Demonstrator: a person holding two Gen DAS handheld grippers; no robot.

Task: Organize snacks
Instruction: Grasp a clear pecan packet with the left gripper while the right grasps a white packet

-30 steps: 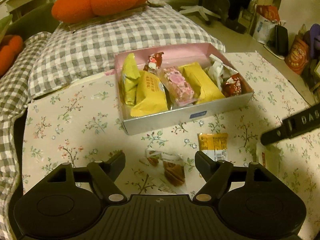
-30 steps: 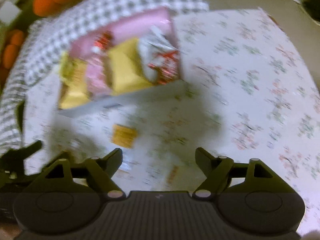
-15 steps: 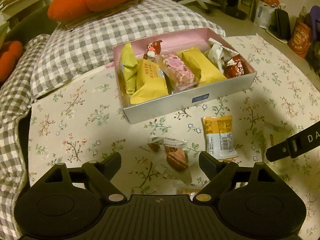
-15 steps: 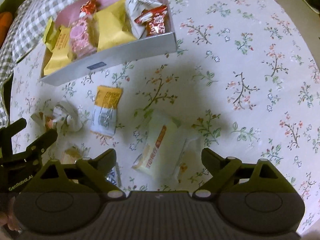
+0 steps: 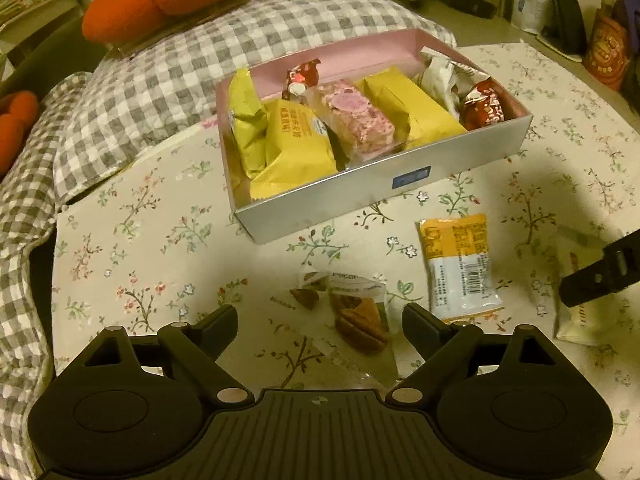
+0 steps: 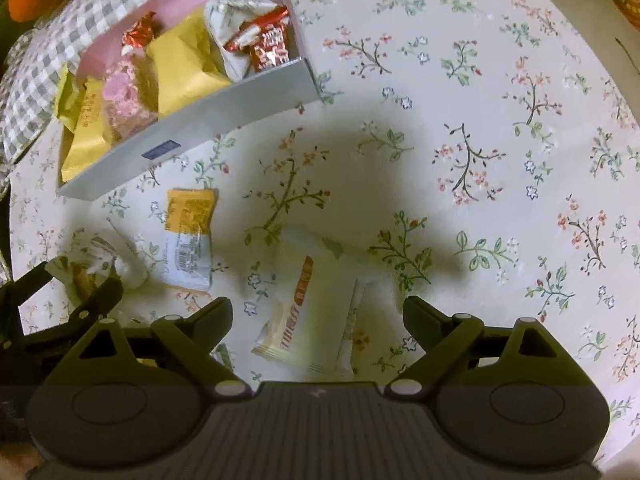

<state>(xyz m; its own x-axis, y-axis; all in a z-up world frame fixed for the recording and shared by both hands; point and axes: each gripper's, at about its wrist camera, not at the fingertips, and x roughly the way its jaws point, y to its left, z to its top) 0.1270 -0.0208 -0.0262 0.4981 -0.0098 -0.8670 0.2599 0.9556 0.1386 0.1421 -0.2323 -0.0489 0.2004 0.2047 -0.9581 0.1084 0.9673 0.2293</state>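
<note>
Your left gripper [image 5: 318, 326] hangs with its jaws opening and nothing pressed between them, over a clear packet [image 5: 352, 312] holding a brown pastry; your right gripper [image 6: 318, 316] stands wide and empty over a white packet [image 6: 316, 312] with orange lettering. The loose snacks lie on the flowered cloth [image 6: 500, 128] in front of the box [image 5: 400, 184], which is already crowded with yellow, pink and red packets; an orange-and-white packet [image 5: 460, 268] lies between the two you are over. The clear wrapper is likely thin and slippery, so a pinch at its edge could slide off or crush the pastry; closing on the cloth with it would drag the cloth and whatever lies on it. Your two grippers are near each other, the right one's finger showing at the edge of the left view, so lifting both toward the box at once risks a knock. The cloth to the right is bare and gives room to swing out; on the left a checked cushion [image 5: 200, 64] crowds the box's far side.
</note>
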